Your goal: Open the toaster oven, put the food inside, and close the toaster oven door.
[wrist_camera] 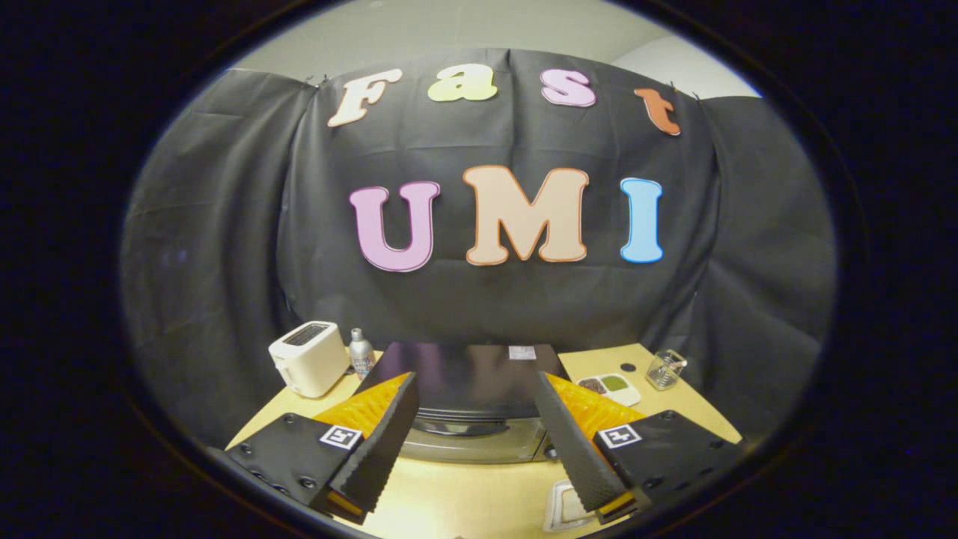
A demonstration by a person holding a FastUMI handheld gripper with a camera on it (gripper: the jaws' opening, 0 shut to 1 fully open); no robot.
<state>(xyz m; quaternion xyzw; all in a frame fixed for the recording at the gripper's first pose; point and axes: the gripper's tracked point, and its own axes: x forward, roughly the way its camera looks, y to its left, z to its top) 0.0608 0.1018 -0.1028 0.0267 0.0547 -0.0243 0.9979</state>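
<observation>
A: On the tabletop (479,498), just ahead of our tool (479,442), we see the toaster oven (471,397). Its door looks shut.

B: Our tool's fingers (382,442) are spread wide. They pinch nothing.

A: Left of the oven stand a white toaster (308,358) and a small silver bottle (361,353). On the right lie a white dish (612,387) with dark and green food, and a clear glass (664,369).

B: Our fingers hide the oven's front corners. A white thing (563,509) near the right finger is cut off, and we cannot tell what it is.
</observation>
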